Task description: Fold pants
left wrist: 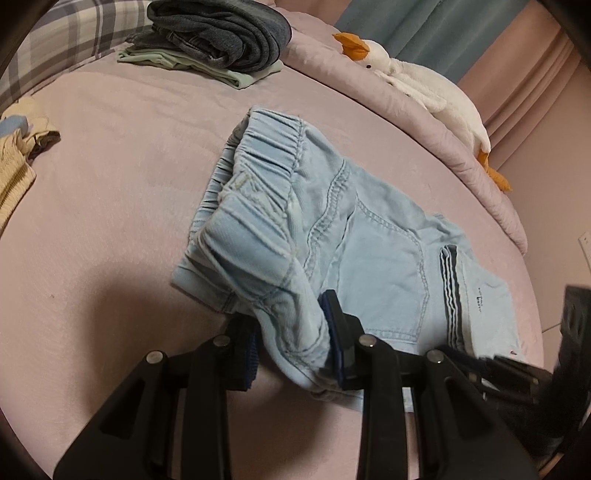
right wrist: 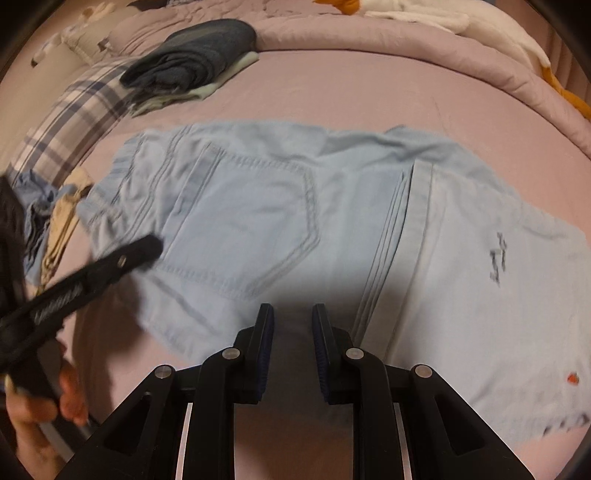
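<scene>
Left fingers: the left gripper [left wrist: 291,343] is clamped on a bunched fold of the light-blue pants [left wrist: 314,229], near the waistband end; fabric fills the gap between the two pads.
Right fingers: the right gripper [right wrist: 293,347] hangs over the near edge of the pants [right wrist: 280,221] with its jaws a narrow way apart; nothing is pinched between them, and the cloth shows through the gap beneath.
Bed: a pink sheet [left wrist: 110,184] covers it, and the pants lie near its middle, waistband towards the far left, legs running right.
Quilt: a pink quilt [left wrist: 424,122] is rolled along the far edge.
Plush goose: a white goose [left wrist: 424,85] with an orange beak lies on the quilt.
Pillow: a plaid pillow [right wrist: 74,122] sits at the far left corner.
Stack: dark folded jeans [left wrist: 221,33] rest on a pale green garment [left wrist: 236,74], well apart from the pants.
Loose clothes: a cream piece [left wrist: 14,162] lies at the left edge.
Hand: a person's hand [right wrist: 40,406] holds the left gripper's handle, seen blurred in the right wrist view.
Pants details: a back pocket [right wrist: 251,221] faces up; dark stripes [left wrist: 450,295] run across one leg.
</scene>
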The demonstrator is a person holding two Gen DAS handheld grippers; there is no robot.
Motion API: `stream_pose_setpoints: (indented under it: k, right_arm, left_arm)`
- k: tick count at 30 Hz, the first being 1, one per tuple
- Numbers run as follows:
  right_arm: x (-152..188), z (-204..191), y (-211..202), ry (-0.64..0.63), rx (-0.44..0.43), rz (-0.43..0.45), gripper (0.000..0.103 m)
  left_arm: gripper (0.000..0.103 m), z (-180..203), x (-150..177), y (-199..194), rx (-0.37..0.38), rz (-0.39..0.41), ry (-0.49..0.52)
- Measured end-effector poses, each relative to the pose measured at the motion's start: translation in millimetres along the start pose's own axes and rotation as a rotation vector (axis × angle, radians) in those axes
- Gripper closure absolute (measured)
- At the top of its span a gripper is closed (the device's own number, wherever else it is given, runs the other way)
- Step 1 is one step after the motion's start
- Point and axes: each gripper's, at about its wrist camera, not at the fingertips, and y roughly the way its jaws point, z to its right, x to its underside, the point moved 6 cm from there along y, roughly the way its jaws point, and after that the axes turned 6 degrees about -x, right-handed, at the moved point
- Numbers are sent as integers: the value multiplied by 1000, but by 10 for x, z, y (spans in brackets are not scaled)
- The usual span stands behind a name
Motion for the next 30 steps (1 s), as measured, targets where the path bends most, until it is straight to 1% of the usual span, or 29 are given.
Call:
stream_pose_setpoints:
  k: [2,5,8,12,15,19,22,26,27,29,30]
  right_arm:
    - [106,-38,-13,-27,17,17,81]
    - [118,-42,26,-58,37,51,81]
    - [97,-12,10,-40,21,50,81]
    - [153,-50,-37,-15,-2,24,80]
    - [199,-54,-28,-18,-5,40,80]
    - [176,-65,-23,-34,-20,45,80]
    - [173,-78,-163,-21,-54,67,80]
    - [252,-25,-347,-48,-29,133,79]
    - [266,-17,-333,-56,-26,134,76]
    - [339,36,-203,-49,-34,91,72]
    - [363,52,-132,-48,-34,83,71]
  left_arm:
    - [72,14,3,3,-14,2,13]
    - [72,36,2,10,-37,5,29]
    - [72,41,-7,12,-54,5,41]
    - [72,60,-6,14,-79,11,53]
    - [72,77,-5,15,-100,16,62]
    - [72,97,-16,1,-121,18,73]
    - [72,103,-37,-43,-123,22,72]
    - [74,163,-78,-156,-122,52,76]
    - [74,182,-87,-187,-123,61,81]
    - [74,246,-106,-265,-108,78,90]
    - [74,276,-108,-298,-105,84,96]
